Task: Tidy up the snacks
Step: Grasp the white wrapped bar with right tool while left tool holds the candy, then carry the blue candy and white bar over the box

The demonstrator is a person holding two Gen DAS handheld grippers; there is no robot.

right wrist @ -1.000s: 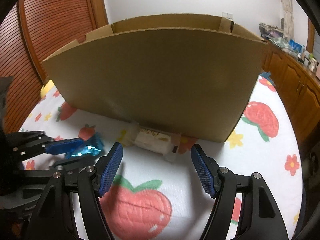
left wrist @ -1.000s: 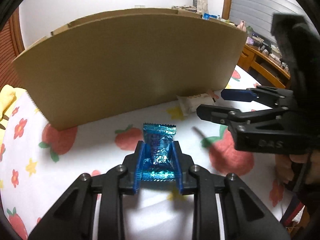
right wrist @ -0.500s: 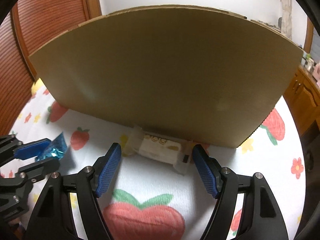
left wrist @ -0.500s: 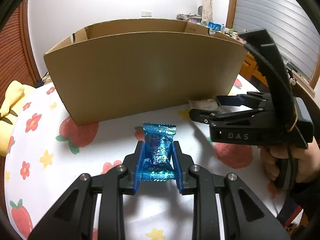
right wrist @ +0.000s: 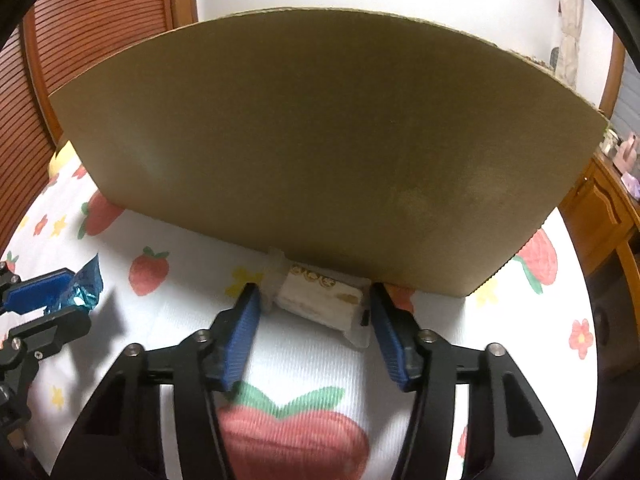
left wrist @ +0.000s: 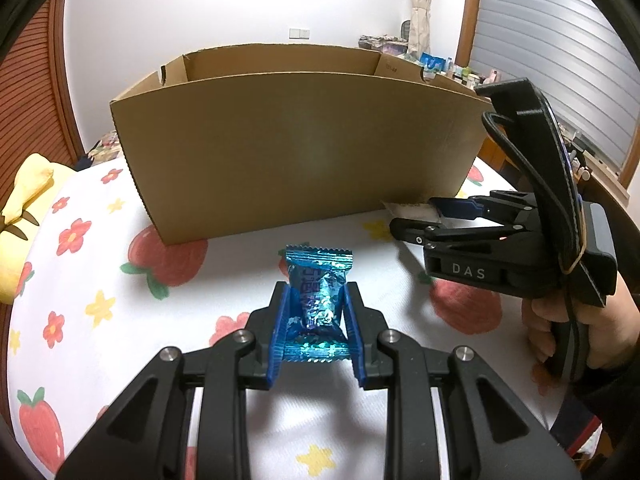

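Observation:
My left gripper (left wrist: 316,300) is shut on a shiny blue candy wrapper (left wrist: 318,292) and holds it above the strawberry-print tablecloth (left wrist: 100,280); it shows at the left of the right wrist view (right wrist: 48,300). My right gripper (right wrist: 316,300) is open, its blue pads on either side of a white snack packet (right wrist: 320,300) that lies on the cloth against the front wall of the cardboard box (right wrist: 320,140). In the left wrist view the right gripper (left wrist: 420,216) is at the right, by the packet (left wrist: 412,210) and the box (left wrist: 296,148).
A yellow plush toy (left wrist: 24,216) lies at the table's left edge. Wooden cabinets (right wrist: 604,216) stand to the right. A louvred wooden door (right wrist: 92,32) is behind on the left.
My right gripper has moved forward and down so its open fingers now flank the white packet. My left gripper has drawn back from the box and risen, still holding the blue candy.

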